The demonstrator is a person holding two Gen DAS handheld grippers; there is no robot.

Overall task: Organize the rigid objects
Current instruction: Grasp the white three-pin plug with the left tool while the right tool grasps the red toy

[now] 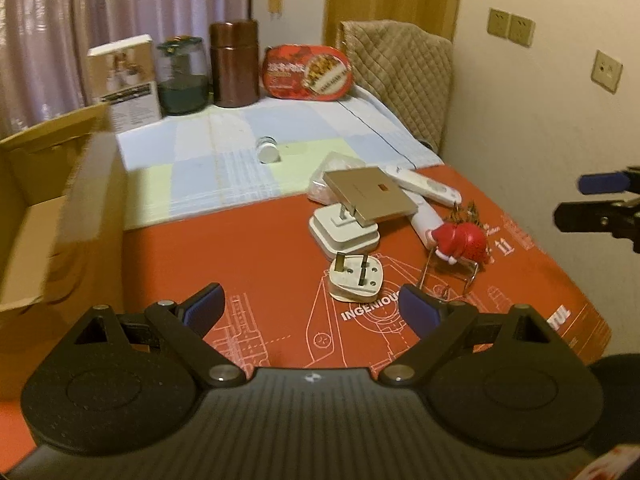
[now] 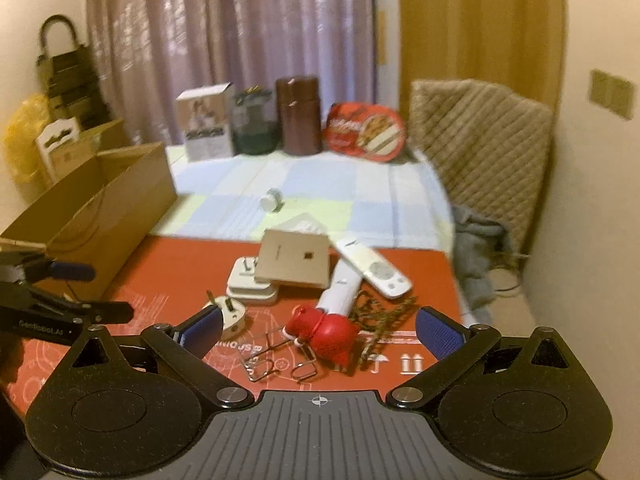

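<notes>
white plug (image 1: 355,280) prongs up | square charger (image 1: 344,232) under tan plate (image 1: 370,196) | white remote (image 1: 426,189) | red figurine (image 1: 460,240)

Black hand-held gripper (image 1: 312,304), blue pads (image 1: 206,304), silver screws

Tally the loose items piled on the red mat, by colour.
White: 4 – round plug, square charger, remote, tube
Tan: 1 – flat box
Red: 1 – Santa figure
Clear: 1 – packet
Metal: 1 – wire frame
Total: 8
</notes>
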